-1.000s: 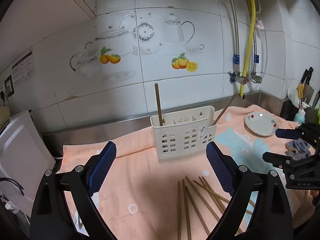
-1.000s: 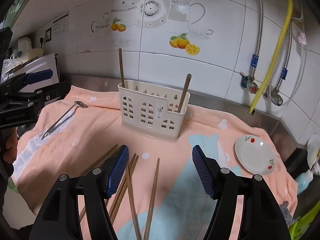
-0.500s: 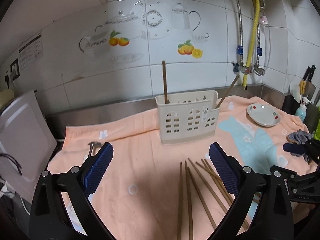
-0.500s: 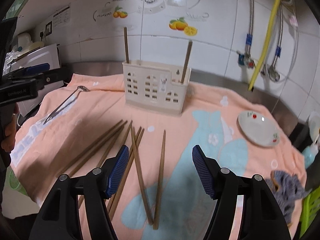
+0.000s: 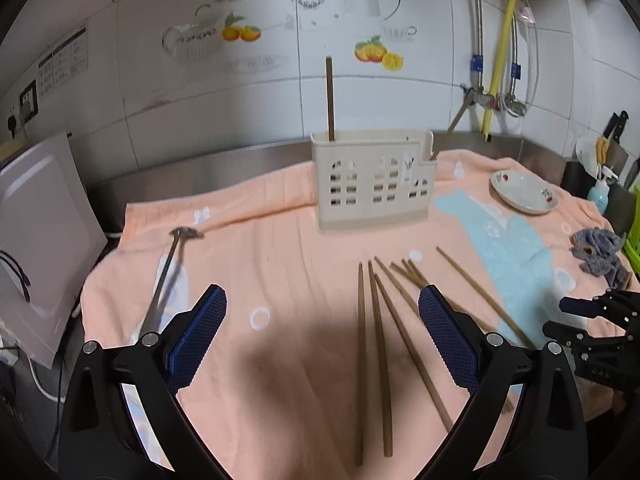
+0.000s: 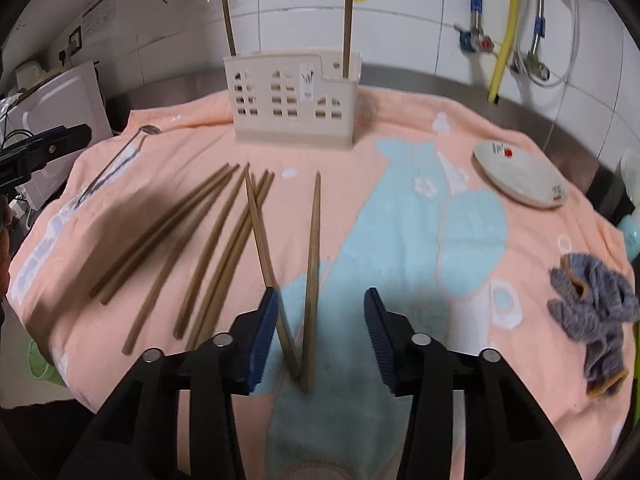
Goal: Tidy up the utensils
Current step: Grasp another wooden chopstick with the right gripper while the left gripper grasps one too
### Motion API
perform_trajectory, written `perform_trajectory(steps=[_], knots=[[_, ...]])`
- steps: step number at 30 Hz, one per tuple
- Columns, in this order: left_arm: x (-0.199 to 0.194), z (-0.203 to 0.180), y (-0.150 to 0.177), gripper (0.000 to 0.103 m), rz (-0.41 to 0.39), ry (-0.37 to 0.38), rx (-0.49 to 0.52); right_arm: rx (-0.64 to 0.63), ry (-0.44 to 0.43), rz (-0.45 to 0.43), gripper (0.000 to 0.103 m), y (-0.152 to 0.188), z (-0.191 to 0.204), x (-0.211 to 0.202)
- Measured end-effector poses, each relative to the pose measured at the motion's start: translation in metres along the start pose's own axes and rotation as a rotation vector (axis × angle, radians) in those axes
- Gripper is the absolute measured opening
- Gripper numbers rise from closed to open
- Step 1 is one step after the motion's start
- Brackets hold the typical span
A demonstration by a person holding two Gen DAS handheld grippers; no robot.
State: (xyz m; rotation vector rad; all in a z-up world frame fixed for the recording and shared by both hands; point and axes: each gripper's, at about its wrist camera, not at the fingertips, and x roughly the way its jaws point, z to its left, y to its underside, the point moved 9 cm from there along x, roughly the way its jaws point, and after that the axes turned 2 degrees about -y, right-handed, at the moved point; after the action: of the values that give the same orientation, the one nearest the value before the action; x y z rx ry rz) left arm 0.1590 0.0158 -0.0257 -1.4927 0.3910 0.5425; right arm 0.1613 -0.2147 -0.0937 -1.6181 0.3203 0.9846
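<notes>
Several wooden chopsticks (image 6: pixel 208 240) lie loose on the peach towel (image 6: pixel 400 128). A cream utensil holder (image 6: pixel 296 100) stands at the back with two chopsticks upright in it. My right gripper (image 6: pixel 320 338) hangs low over the towel and its jaws are closing. The near ends of two chopsticks (image 6: pixel 308 280) in a V lie between its pads, which do not clearly press on them. My left gripper (image 5: pixel 322 336) is open and empty above the towel, with a chopstick pair (image 5: pixel 372 320) just right of its middle. A metal spoon (image 5: pixel 168 276) lies at the left.
A small white plate (image 6: pixel 520 180) sits at the right and a grey rag (image 6: pixel 596 312) near the towel's right edge. A white appliance (image 5: pixel 36 240) stands at the left. Pipes and a yellow hose (image 5: pixel 496 60) run down the tiled wall behind.
Both grippers have sunk toward the towel. The right gripper's jaws have narrowed around the near ends of two chopsticks.
</notes>
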Motion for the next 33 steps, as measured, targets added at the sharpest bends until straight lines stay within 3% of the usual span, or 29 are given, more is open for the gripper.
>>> perform_trajectory(steps=[10,18,33], knots=[[0.004,0.007,0.035,0.096,0.062,0.007,-0.02,-0.002,-0.023,0.055,0.019,0.017,0.005,0.022],[0.006,0.004,0.06,0.094,0.104,0.043,-0.005,-0.002,-0.033,0.078,0.011,0.021,0.008,0.032],[0.019,-0.022,0.091,0.041,0.19,0.184,0.024,-0.005,-0.02,0.08,0.008,0.022,0.005,0.034]])
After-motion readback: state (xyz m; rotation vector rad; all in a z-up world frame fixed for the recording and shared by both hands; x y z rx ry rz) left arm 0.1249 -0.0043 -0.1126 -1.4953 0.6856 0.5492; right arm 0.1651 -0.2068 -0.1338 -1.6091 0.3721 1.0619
